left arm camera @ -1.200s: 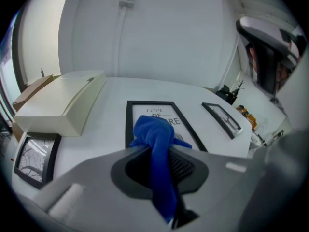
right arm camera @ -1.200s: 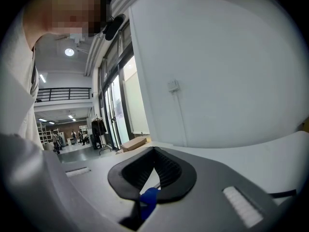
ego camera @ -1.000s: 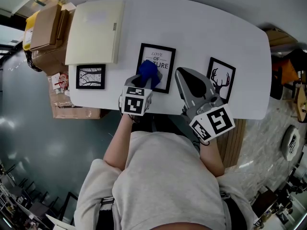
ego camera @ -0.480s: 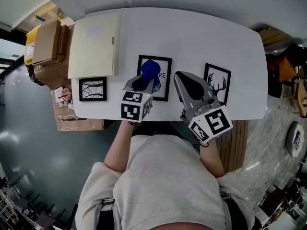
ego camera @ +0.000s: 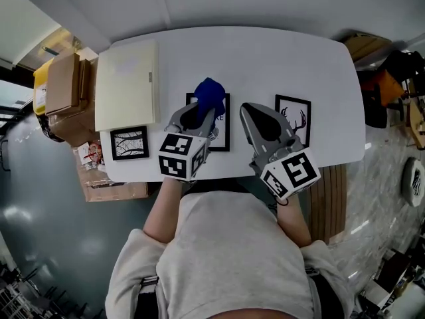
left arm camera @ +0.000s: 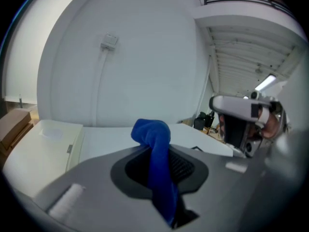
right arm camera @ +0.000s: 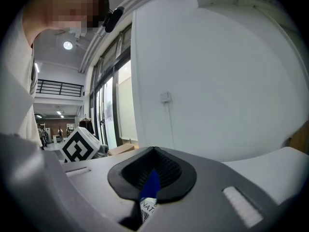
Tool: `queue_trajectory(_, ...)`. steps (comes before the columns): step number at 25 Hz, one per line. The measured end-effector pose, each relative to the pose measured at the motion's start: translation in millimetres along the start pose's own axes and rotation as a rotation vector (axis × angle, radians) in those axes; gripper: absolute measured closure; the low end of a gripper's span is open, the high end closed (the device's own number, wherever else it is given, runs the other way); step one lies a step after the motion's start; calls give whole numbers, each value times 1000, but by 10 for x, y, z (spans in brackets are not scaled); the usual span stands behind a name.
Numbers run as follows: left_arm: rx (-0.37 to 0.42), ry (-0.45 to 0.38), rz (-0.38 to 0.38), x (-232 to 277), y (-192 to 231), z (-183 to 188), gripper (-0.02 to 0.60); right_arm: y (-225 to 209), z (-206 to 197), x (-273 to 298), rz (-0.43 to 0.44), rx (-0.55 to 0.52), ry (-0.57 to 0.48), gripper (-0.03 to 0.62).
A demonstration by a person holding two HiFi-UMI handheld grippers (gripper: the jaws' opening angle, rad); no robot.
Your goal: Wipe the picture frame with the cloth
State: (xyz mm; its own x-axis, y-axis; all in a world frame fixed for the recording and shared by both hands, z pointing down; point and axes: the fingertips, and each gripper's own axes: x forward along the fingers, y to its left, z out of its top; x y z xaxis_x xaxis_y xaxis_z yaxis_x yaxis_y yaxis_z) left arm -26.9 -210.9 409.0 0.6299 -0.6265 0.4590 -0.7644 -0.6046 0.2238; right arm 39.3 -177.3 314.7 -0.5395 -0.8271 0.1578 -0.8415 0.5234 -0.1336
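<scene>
Picture frame point(ego camera: 221, 131): black border, white print with lettering. It lies flat near the front edge of the white table point(ego camera: 279, 58) and is the middle of three frames. Judged stiff, light and apt to slide on the smooth top, with any glazing fragile. Best steadied at the black border, not on the face.

Cloth point(ego camera: 209, 93): blue, soft, bunched, over the frame's far edge. Whether it touches the frame cannot be told. Judged limp, so best taken by a gathered fold.

Left gripper point(ego camera: 194, 118): jaws pinching the cloth, above the frame's left half.

Right gripper point(ego camera: 257, 117): jaws pressed together with nothing between them, just right of the frame.

Deer print point(ego camera: 293, 119): framed, lying further right.

Small frame point(ego camera: 129, 143): branch pattern, lying to the left.

Cream flat panel point(ego camera: 127, 85): on the table's left end.

Cardboard boxes point(ego camera: 60, 78): stacked beyond that end.
</scene>
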Motion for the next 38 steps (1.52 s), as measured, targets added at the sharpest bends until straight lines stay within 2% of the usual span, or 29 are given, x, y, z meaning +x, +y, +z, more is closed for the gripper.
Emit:
queue_trajectory(9, 58, -189, -23, -295, -80, 671, 515, -96, 140, -53, -32, -29, -19, 592)
queue_trajectory(14, 85, -267, -3, -477, -61, 862, 515, -132, 169, -76, -38, -35, -23, 592)
queue_trajectory(30, 94, -339, 29, -706, -20, 834, 515, -89, 140, -88, -29, -34, -25, 592)
queue_trajectory(38, 95, -341, 36, -745, -46, 797, 515, -77, 139, -136, -30, -32, -26, 592)
